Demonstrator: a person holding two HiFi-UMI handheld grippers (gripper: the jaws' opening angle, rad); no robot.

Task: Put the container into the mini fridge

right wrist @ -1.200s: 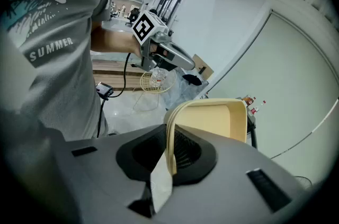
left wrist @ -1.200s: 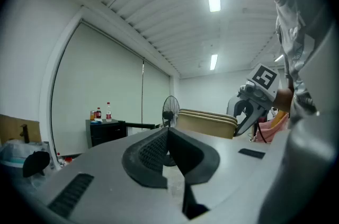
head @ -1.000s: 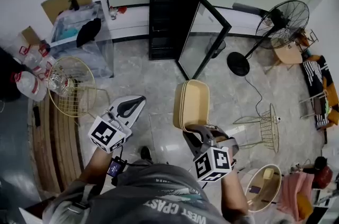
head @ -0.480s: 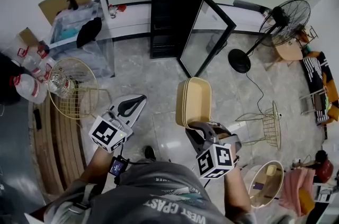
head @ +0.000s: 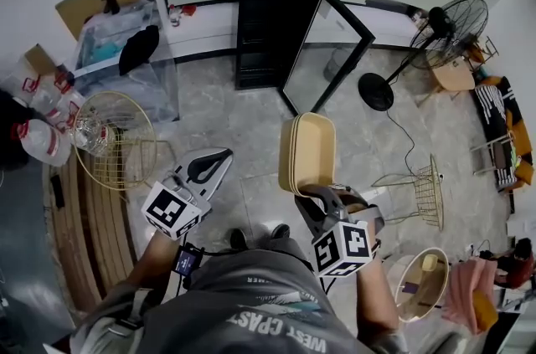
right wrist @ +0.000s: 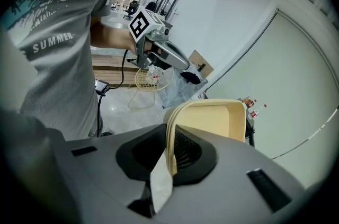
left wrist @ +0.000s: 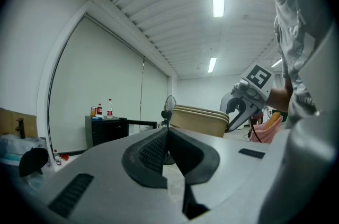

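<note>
The right gripper (head: 316, 195) pinches the beige container (head: 306, 150) by its near rim alone, holding it out over the floor (head: 243, 122); it could slip or swing. The left gripper (head: 219, 160) is clenched, empty. Far ahead the mini fridge (head: 266, 26) stands open, its door (head: 328, 51) edge jutting right, a likely snag. Bare floor lies between.

My right claw (head: 308, 195) clamps the container (head: 306, 151) by its near rim. It is a beige, round-cornered rectangular tub with layered rim lines. I hold it up on edge, its long side running toward 12 o'clock in the head view and one broad face turned to the right gripper view. The mini fridge (head: 266, 26), a black cabinet, stands well apart at the container's 12 o'clock, its glass door (head: 328, 51) swung wide open toward 4 o'clock.
</note>
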